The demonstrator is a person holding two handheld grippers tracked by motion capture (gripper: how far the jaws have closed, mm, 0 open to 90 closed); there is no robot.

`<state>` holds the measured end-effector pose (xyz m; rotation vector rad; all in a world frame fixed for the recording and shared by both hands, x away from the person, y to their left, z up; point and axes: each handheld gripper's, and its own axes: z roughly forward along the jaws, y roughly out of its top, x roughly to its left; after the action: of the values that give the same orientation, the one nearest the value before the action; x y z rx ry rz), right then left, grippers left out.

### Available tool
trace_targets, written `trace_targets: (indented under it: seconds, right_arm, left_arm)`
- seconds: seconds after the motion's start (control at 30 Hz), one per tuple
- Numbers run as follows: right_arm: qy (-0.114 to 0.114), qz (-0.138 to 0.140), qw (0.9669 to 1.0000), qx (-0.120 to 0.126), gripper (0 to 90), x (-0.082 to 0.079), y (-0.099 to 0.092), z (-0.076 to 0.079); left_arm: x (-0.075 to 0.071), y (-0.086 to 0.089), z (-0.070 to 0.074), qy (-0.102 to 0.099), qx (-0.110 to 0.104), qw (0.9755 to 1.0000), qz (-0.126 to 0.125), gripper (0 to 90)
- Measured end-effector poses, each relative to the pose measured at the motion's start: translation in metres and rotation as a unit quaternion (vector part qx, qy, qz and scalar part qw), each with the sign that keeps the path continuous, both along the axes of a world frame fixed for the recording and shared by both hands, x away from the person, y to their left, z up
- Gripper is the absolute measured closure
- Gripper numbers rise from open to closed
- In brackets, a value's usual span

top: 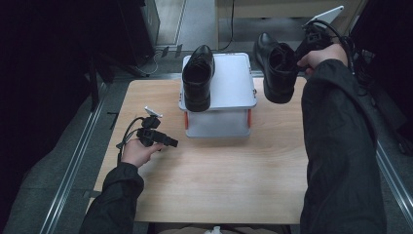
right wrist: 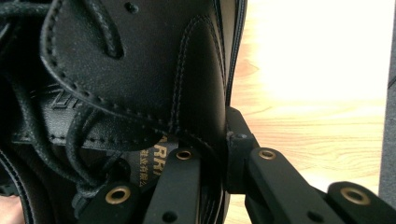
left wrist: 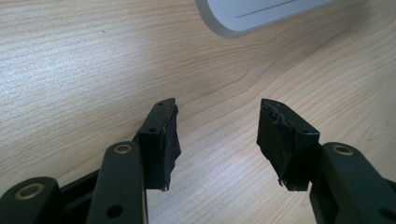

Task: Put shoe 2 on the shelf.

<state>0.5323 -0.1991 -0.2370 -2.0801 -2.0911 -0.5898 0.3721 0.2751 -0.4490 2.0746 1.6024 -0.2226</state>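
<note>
Right gripper (top: 298,54) clamped on raised black shoe (top: 275,68), right of grey box (top: 229,87) | left gripper (top: 171,143) wide, empty, front-left of box over desk (top: 219,165)

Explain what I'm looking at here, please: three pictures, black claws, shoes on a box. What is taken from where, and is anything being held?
No machine arm is at work: a person holds a two-jaw tool in each hand. The high view looks down on the wooden table from the person's side. On it stands a grey box, and one black shoe lies on its lid.

The other two pictures come from cameras riding on the tools, looking along their black jaws. The left tool, low over the table, is open with nothing between its jaws; its view shows bare wood and a corner of the box.

The right tool is raised at the far right, shut on the second black shoe: its jaws pinch the leather side wall at the shoe's opening.
</note>
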Motion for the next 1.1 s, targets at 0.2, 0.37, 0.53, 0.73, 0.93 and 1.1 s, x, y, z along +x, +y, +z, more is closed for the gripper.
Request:
trace_targets:
  seconds: [0.2, 0.37, 0.53, 0.73, 0.93, 1.1]
  right_arm:
    - [-0.003, 0.008, 1.0, -0.003, 86.5, 0.005, 0.031, 0.002]
    - [0.0, 0.021, 0.9998, -0.005, 86.5, 0.009, 0.06, -0.001]
    - [0.003, 0.036, 0.9993, -0.009, 86.5, 0.012, 0.081, -0.009]
    - [0.011, 0.045, 0.9988, -0.017, 86.4, 0.014, 0.098, -0.016]
    - [0.013, 0.064, 0.9974, -0.031, 86.4, 0.014, 0.113, -0.022]
    - [0.012, 0.062, 0.9973, -0.038, 85.9, 0.012, 0.119, -0.025]
  left_arm:
    - [0.0, 0.001, -0.001, 0.002, -0.001, 1.0, 0.001, 47.4]
    - [0.0, 0.0, 0.0, 0.002, -0.007, 1.0, -0.001, 47.5]
    - [0.0, 0.0, 0.0, 0.003, -0.008, 1.0, -0.002, 47.5]
    - [0.001, 0.001, 0.0, 0.0, -0.009, 1.0, -0.002, 47.5]
    - [0.0, 0.003, 0.001, 0.0, -0.01, 1.0, 0.0, 47.5]
    - [0.001, 0.002, 0.0, 0.0, -0.009, 1.0, 0.002, 47.5]
